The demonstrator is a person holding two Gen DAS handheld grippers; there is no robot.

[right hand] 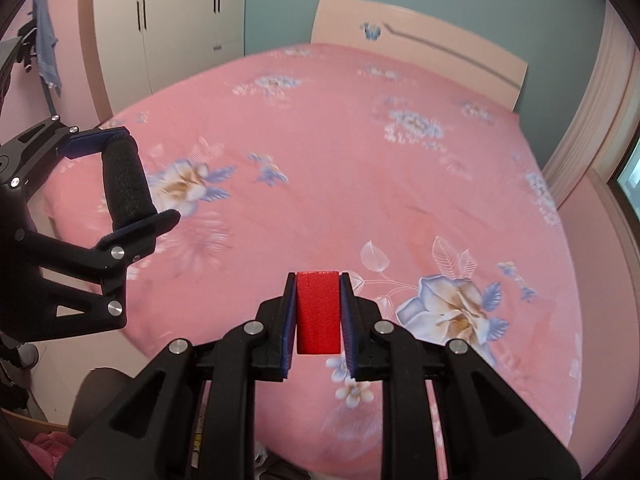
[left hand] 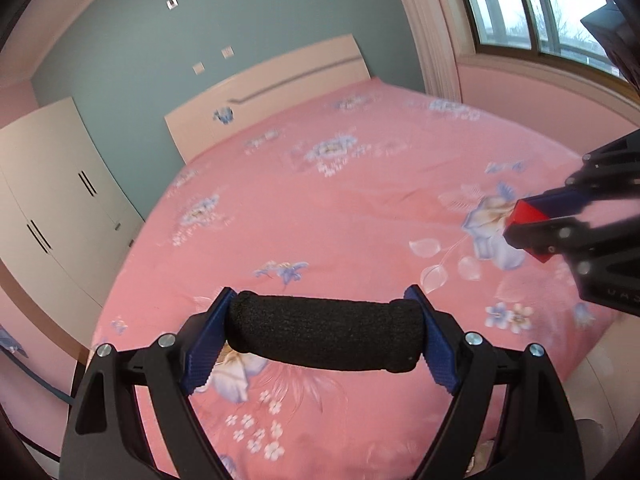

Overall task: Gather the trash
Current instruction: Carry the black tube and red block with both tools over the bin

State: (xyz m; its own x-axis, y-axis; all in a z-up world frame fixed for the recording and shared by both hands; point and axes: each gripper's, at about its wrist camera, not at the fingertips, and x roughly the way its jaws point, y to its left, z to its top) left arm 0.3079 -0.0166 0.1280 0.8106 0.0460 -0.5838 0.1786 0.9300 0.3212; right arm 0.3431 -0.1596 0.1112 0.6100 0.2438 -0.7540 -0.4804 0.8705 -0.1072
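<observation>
Above the pink floral bedsheet [left hand: 360, 208], the left gripper [left hand: 324, 330] clamps a black foam roll [left hand: 324, 332] endwise and the right gripper [right hand: 318, 312] pinches a red block [right hand: 318, 312], both lifted clear, seemingly for carrying to a bin.

One black roll [left hand: 325, 333]; one red block [right hand: 318, 312]

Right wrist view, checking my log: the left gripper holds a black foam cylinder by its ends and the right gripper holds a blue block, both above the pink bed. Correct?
Not quite: the block in the right gripper is red, as the right wrist view shows. The rest stands.
</observation>
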